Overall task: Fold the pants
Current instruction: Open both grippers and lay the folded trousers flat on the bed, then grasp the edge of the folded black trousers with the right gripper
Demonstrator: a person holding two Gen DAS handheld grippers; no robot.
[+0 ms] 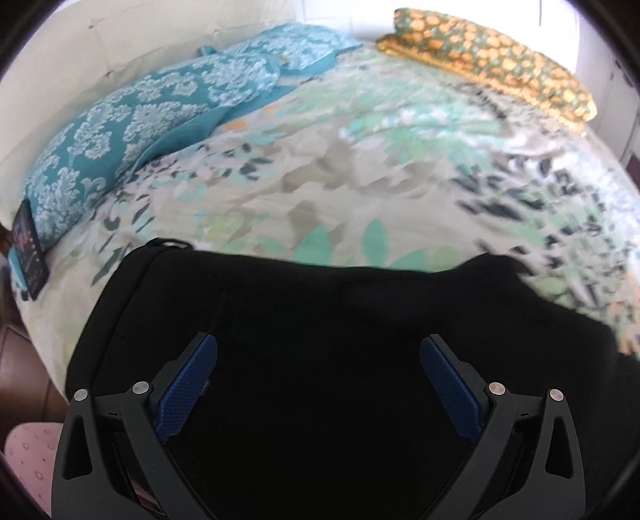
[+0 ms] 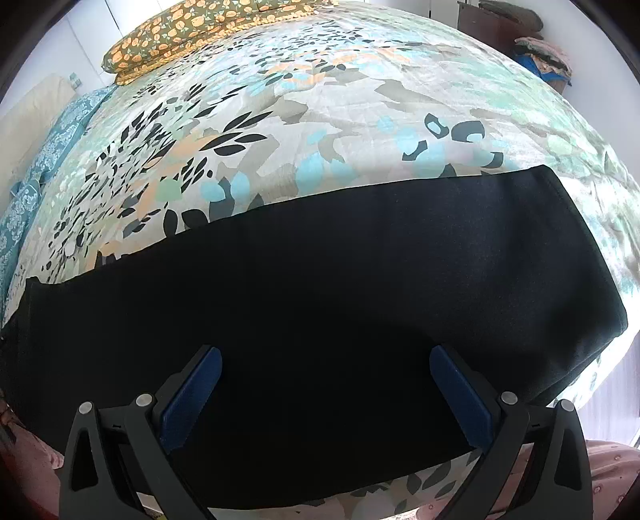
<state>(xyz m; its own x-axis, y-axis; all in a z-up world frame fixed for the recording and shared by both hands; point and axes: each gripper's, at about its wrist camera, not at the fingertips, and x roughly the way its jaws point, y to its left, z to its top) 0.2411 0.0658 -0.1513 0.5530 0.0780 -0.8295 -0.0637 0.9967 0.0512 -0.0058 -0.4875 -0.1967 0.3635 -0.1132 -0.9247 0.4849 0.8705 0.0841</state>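
Black pants (image 1: 320, 312) lie flat across the near edge of a bed with a floral cover (image 1: 360, 180). In the left wrist view I see the waistband end at the left. My left gripper (image 1: 318, 344) is open above the pants, holding nothing. In the right wrist view the pants (image 2: 340, 280) stretch as a long band, with the leg end at the right. My right gripper (image 2: 325, 354) is open above the pants, near their front edge, holding nothing.
Teal patterned pillows (image 1: 140, 128) lie at the head of the bed on the left. A folded orange-flowered cloth (image 1: 492, 56) sits at the far side; it also shows in the right wrist view (image 2: 180, 36). A dark phone-like slab (image 1: 30, 248) leans at the left bed edge. Dark furniture with clothes (image 2: 520, 32) stands far right.
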